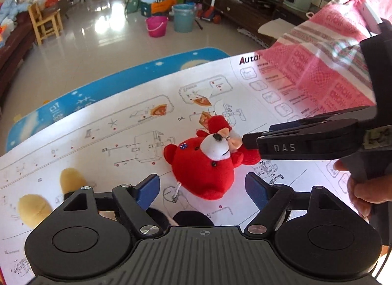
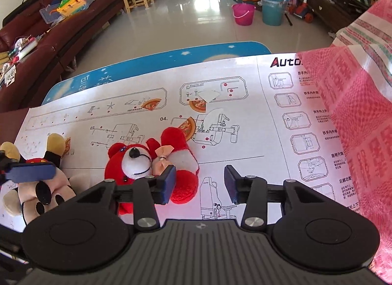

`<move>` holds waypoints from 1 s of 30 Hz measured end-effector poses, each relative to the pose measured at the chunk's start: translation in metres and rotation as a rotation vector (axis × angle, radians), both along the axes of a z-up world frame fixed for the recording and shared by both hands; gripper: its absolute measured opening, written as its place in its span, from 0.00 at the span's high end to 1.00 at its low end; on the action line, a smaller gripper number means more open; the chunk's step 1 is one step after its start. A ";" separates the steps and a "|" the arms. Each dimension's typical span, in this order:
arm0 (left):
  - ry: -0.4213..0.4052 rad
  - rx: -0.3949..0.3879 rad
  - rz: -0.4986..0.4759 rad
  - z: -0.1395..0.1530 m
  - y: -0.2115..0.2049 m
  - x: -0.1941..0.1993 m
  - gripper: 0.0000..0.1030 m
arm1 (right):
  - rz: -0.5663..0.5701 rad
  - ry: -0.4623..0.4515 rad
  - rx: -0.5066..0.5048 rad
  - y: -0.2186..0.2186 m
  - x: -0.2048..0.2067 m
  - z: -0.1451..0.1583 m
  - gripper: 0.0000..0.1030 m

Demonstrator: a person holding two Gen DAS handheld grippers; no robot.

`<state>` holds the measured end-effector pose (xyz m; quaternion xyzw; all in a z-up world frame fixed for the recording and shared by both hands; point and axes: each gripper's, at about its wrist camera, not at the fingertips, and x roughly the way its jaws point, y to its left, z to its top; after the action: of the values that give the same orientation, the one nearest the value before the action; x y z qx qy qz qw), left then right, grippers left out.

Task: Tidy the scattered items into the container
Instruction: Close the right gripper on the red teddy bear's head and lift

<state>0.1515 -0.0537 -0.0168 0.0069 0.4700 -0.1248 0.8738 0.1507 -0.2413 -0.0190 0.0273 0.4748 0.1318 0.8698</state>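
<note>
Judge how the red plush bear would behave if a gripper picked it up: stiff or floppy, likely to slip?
The red plush bear looks soft and stuffed, so it would probably squash and sag in a grip. Its fuzzy fabric likely resists slipping. Lying slumped on the paper sheet, it seems unlikely to roll.

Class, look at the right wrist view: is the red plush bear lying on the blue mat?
No, the red bear lies on the white instruction sheet, which covers most of the blue mat behind it.
</note>
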 end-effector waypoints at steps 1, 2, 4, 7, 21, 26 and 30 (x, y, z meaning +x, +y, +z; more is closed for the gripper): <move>0.011 0.002 -0.002 -0.006 -0.002 0.007 0.17 | -0.006 0.005 0.015 -0.002 0.002 -0.001 0.53; 0.014 0.012 0.001 -0.012 -0.004 0.011 0.17 | -0.008 0.007 0.026 -0.003 0.004 -0.001 0.53; 0.035 0.027 0.013 -0.024 -0.007 0.019 0.16 | 0.001 0.009 0.046 -0.002 0.007 -0.002 0.51; 0.032 0.055 0.007 -0.034 -0.010 0.021 0.15 | 0.038 0.036 0.084 0.007 0.012 -0.009 0.51; 0.063 0.099 -0.099 -0.038 -0.022 -0.011 0.35 | 0.024 0.132 0.143 0.004 -0.036 -0.012 0.61; 0.070 0.094 -0.158 -0.038 -0.032 -0.049 0.35 | 0.005 0.152 0.126 -0.003 -0.079 -0.009 0.61; 0.080 0.084 -0.197 -0.039 -0.034 -0.080 0.36 | -0.010 0.170 0.139 -0.009 -0.112 -0.007 0.61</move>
<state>0.0713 -0.0877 -0.0554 0.0846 0.5064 -0.1905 0.8367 0.0389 -0.2498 -0.0256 0.1009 0.5365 0.1571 0.8230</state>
